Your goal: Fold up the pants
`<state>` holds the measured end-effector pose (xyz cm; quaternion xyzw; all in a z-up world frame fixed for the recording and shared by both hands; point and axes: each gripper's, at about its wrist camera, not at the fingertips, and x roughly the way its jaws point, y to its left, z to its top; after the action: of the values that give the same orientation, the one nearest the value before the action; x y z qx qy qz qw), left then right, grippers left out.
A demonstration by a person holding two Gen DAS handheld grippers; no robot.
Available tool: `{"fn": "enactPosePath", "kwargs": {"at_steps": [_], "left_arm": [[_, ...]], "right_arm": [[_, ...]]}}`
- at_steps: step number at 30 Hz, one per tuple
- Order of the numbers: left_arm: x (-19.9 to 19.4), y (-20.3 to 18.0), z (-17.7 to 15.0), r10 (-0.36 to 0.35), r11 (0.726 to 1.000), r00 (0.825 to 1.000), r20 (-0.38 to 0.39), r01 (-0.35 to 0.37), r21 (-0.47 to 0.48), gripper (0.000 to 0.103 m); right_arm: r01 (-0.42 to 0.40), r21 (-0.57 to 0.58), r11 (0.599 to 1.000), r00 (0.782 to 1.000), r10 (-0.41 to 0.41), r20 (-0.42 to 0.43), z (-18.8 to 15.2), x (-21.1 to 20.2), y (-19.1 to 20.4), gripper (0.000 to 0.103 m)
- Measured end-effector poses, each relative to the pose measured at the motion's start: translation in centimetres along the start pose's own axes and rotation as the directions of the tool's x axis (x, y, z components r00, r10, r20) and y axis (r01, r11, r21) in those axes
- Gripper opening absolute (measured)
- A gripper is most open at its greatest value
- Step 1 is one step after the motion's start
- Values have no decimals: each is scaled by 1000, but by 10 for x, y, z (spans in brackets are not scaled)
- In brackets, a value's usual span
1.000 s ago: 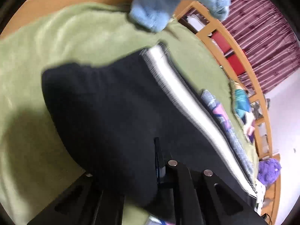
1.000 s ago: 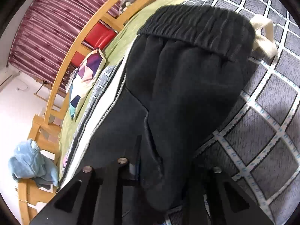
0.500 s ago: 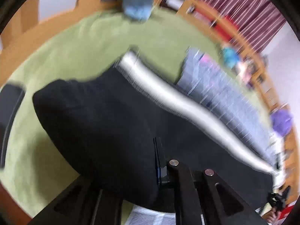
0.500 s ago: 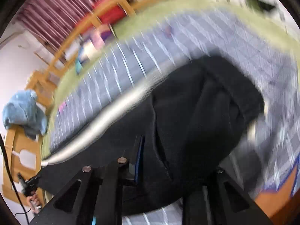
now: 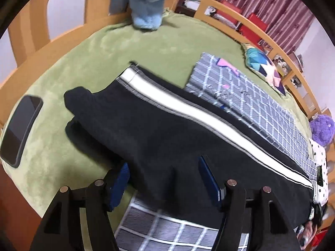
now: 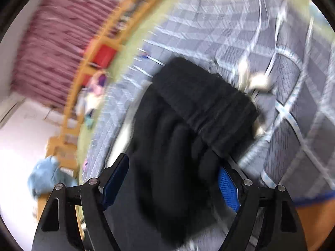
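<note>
Black pants (image 5: 157, 129) with a white side stripe (image 5: 188, 113) lie lengthwise across a green blanket (image 5: 104, 48) and a grey checked quilt (image 5: 251, 100). The hem end lies between the blue pads of my left gripper (image 5: 166, 177), whose jaws are opening and stand apart from the cloth. In the blurred right wrist view the elastic waistband end of the pants (image 6: 199, 108), with a cream drawstring (image 6: 257, 81), lies on the quilt (image 6: 293, 83). My right gripper (image 6: 171, 183) straddles this bunched cloth. Its jaws are opening too and the pads do not press.
A dark phone (image 5: 21, 129) lies on the blanket at the left. A blue plush toy (image 5: 150, 4) leans on the wooden bed rail (image 5: 41, 21). A colourful pillow (image 5: 263, 67) and a purple plush (image 5: 322, 129) sit along the far rail.
Both grippers were shut on the black pants and carried them sideways across the bed. Both have now opened and let go, and the pants lie on the bedding.
</note>
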<state>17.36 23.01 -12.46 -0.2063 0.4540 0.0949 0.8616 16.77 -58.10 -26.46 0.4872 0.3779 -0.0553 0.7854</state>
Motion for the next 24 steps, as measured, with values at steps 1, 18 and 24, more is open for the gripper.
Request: {"fn": "enactPosePath", "kwargs": {"at_steps": [1, 18, 24], "left_arm": [[-3, -5, 1, 4, 1000, 1000, 13, -4, 12, 63], [-7, -21, 11, -30, 992, 995, 96, 17, 126, 64], [33, -19, 46, -7, 983, 996, 85, -9, 181, 64]], "right_arm": [[29, 15, 999, 1000, -29, 7, 5, 7, 1, 55], [392, -412, 823, 919, -374, 129, 32, -44, 17, 50], [398, -519, 756, 916, -353, 189, -15, -66, 83, 50]]}}
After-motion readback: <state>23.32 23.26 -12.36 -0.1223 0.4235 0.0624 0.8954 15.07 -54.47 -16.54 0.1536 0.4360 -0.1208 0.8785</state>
